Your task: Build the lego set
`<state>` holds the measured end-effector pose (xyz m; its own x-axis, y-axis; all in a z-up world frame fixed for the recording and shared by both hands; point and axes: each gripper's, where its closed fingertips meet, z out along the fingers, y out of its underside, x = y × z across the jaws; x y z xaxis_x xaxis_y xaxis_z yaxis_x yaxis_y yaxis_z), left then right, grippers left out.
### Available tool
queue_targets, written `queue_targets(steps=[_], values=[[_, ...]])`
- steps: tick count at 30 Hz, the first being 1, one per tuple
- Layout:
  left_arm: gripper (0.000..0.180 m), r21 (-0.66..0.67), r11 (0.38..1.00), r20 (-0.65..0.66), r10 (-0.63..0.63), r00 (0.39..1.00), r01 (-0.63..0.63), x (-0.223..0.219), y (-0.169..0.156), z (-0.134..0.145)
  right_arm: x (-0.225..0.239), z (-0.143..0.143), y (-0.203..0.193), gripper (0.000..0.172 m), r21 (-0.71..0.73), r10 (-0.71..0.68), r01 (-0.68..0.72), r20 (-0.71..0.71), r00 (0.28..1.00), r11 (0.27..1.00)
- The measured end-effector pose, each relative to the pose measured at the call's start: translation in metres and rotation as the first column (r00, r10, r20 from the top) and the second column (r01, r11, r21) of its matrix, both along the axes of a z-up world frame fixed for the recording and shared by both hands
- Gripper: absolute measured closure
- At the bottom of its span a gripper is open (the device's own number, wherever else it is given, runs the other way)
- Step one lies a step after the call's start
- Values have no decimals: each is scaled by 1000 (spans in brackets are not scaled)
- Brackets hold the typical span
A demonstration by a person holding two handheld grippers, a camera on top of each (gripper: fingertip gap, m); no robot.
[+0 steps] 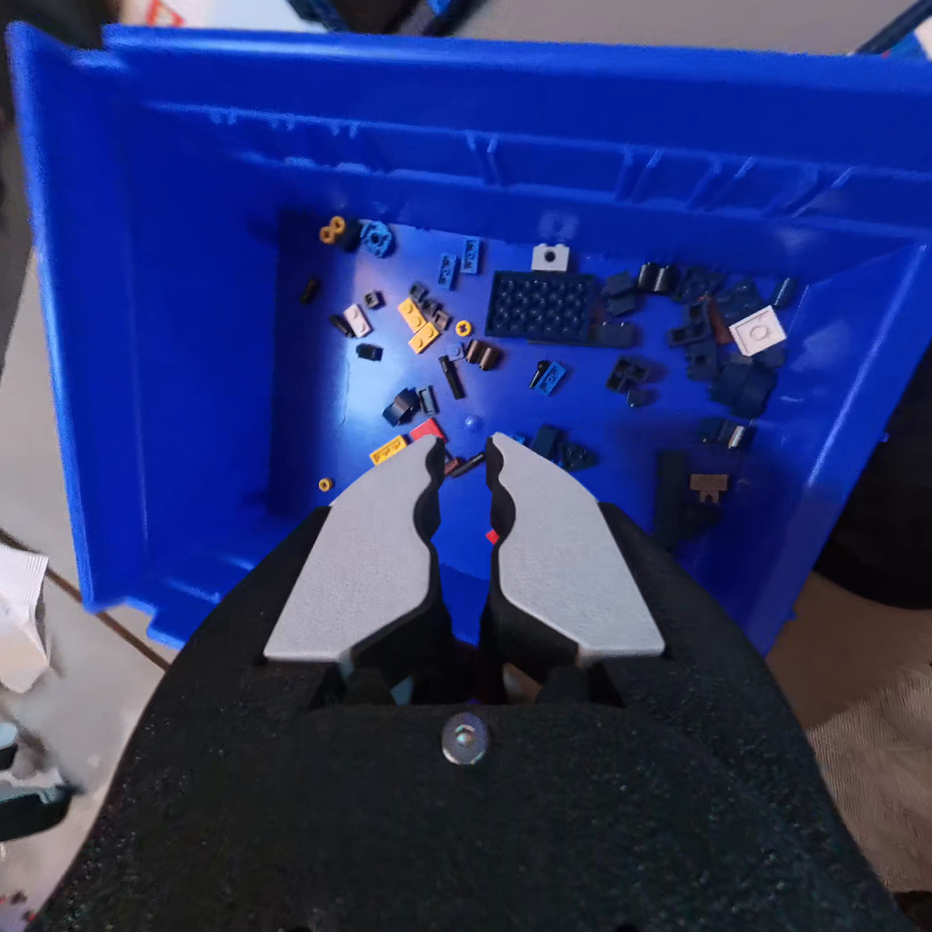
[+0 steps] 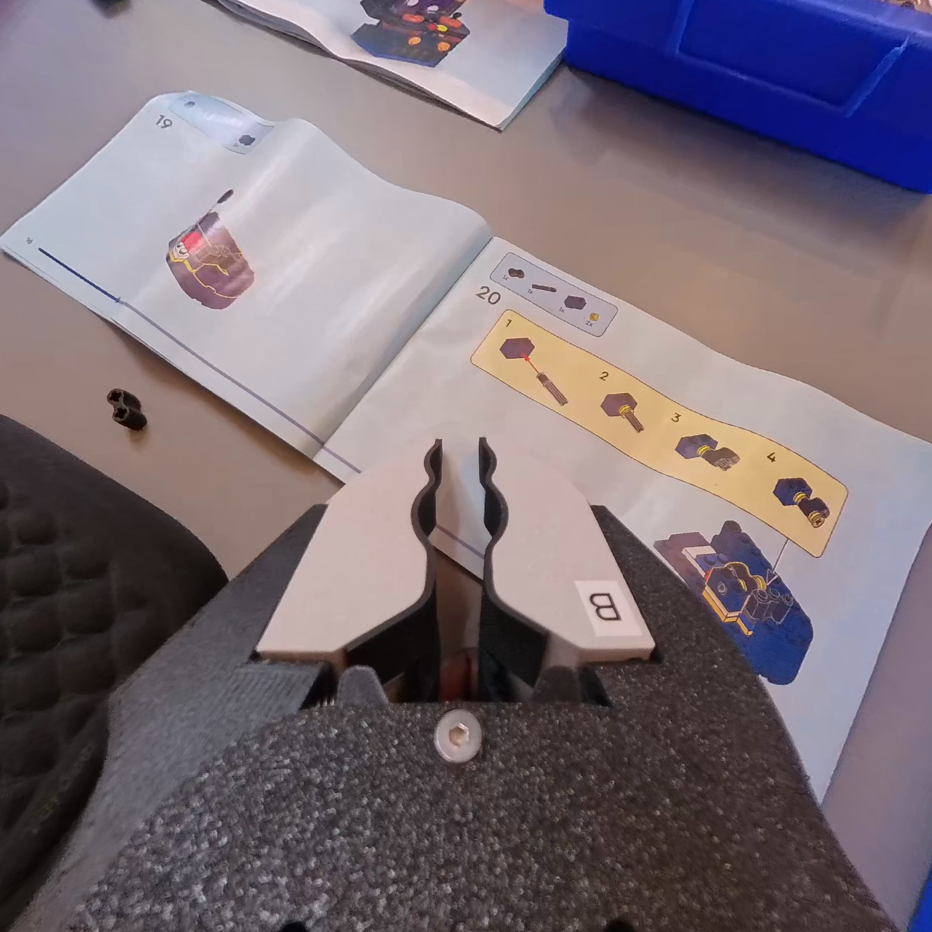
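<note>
Grey table [image 2: 655, 201], blue plastic bin [image 1: 166, 353] of small bricks. Your left claw [image 1: 465, 449], narrowly parted and empty, hovers over a thin black pin [image 1: 466, 465] near the bin's front wall: light, stiff, slippery; pinch mid-shaft. Your right claw [image 2: 460, 446], narrowly parted and empty, hovers over an open instruction booklet [image 2: 504, 383].

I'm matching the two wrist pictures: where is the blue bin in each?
Left wrist view: the blue bin fills most of the picture, loose bricks on its floor, the left tongs over it.
Right wrist view: top right corner, seen from outside.
Shared landmark: the bin itself.
</note>
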<state>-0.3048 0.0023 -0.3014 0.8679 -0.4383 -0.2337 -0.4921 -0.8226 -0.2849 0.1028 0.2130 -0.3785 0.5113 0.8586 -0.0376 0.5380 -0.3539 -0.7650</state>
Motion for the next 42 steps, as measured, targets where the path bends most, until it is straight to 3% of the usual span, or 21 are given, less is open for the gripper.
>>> queue_targets(steps=[5, 8, 15, 20, 25, 28, 29, 31, 34, 35, 36, 37, 39, 41, 42], values=[[172, -196, 981, 137, 13, 990, 15, 10, 19, -30, -1, 0, -2, 156, 22, 9, -9, 14, 1000, 1000], [172, -284, 959, 103, 37, 994, -6, 2, 19, -52, -1, 0, -2, 154, 42, 13, -14, 29, 999, 999], [174, -293, 953, 33, 95, 995, -81, -14, 21, -69, -2, 0, -4, 152, 40, 25, -26, 28, 999, 999], [176, -214, 974, 90, 97, 991, -76, -13, 26, -65, -2, 0, -4, 151, 50, 27, -29, 35, 999, 998], [176, -55, 997, 90, 58, 994, -54, -11, 29, -34, -2, 0, -4, 150, 62, 31, -34, 42, 999, 998], [176, 186, 982, 115, -44, 992, 22, 3, 41, 8, -2, 0, -4, 150, 84, 41, -45, 55, 998, 995], [176, 326, 945, 149, -85, 985, 32, 17, 47, 30, -2, 1, -3, 150, 108, 49, -56, 67, 997, 993], [177, 613, 790, 289, -201, 936, -19, 57, 54, 84, -4, 7, 0, 146, 202, 56, -73, 87, 995, 977], [177, 899, 408, 343, -428, 836, -160, 117, 44, 149, -28, 41, -10, 143, 291, 117, -97, -51, 992, 952], [177, 934, 305, 314, -458, 832, -184, 133, 41, 155, -42, 60, -20, 144, 287, 155, -107, -154, 976, 952], [177, 953, 241, 278, -469, 838, -182, 148, 40, 154, -58, 84, -34, 145, 276, 205, -125, -281, 938, 953], [177, 966, 205, 237, -459, 856, -158, 162, 43, 149, -74, 112, -51, 148, 259, 260, -159, -425, 867, 953], [177, 985, 154, 136, -395, 908, -80, 186, 50, 137, -98, 171, -93, 153, 253, 370, -271, -678, 635, 929], [177, 992, 120, -2, -288, 958, 38, 202, 59, 127, -111, 212, -125, 157, 313, 445, -341, -780, 440, 886], [177, 989, 108, -73, -238, 968, 101, 209, 61, 124, -117, 222, -133, 159, 355, 473, -336, -786, 398, 872]])
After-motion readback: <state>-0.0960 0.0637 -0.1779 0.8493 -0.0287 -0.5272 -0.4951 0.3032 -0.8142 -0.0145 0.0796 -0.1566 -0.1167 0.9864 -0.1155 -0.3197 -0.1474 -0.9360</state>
